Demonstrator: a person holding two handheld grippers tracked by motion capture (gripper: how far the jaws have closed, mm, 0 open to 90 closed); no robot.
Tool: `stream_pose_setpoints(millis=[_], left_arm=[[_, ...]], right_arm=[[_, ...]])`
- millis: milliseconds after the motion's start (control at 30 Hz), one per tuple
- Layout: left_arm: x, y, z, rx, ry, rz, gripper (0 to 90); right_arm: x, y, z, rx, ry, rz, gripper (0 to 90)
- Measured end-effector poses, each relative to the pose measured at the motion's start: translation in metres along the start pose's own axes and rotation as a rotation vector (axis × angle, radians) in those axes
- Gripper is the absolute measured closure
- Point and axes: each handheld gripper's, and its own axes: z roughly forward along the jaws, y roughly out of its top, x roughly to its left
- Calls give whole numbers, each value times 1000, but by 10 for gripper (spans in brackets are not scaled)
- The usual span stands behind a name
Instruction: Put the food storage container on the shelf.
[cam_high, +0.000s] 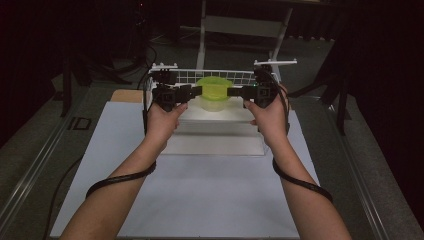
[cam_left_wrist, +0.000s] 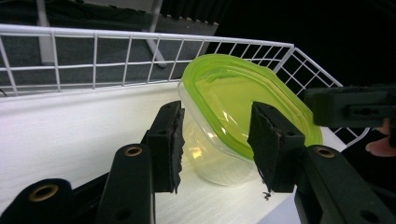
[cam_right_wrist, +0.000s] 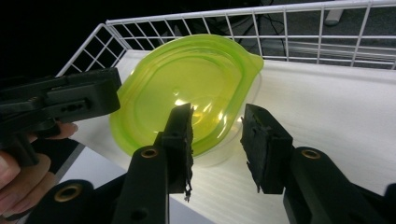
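A clear plastic tub with a lime-green lid (cam_high: 214, 92) stands on the white floor of a wire basket (cam_high: 186, 76). My left gripper (cam_high: 198, 90) is at its left side and my right gripper (cam_high: 233, 92) at its right, both level with the lid. In the left gripper view the open left gripper (cam_left_wrist: 217, 140) straddles the near rim of the tub (cam_left_wrist: 224, 93). In the right gripper view the right gripper (cam_right_wrist: 217, 140) is open too, with the rim of the tub (cam_right_wrist: 187, 79) between its jaws. I cannot tell whether any jaw touches the tub.
The white wire walls (cam_left_wrist: 93, 46) fence the basket at the back and sides. The basket stands on a white step at the far end of a pale table sheet (cam_high: 200, 190). A brown board (cam_high: 125, 95) lies at the far left. Desk legs (cam_high: 201, 40) stand behind.
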Motion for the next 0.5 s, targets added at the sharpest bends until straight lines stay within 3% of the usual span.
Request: stream_pose_setpoints(millis=[200, 300, 433, 500], left_arm=[[0, -4, -12, -35, -15, 11, 502], [-4, -6, -18, -42, -4, 65, 467], [-5, -8, -28, -60, -35, 92, 394], [-6, -9, -34, -63, -79, 95, 390]], right_arm=[[2, -1, -8, -19, -4, -22, 545], [4, -4, -11, -22, -9, -75, 461], [9, -12, -16, -55, 5, -157, 270], [11, -14, -19, -53, 25, -180, 230]])
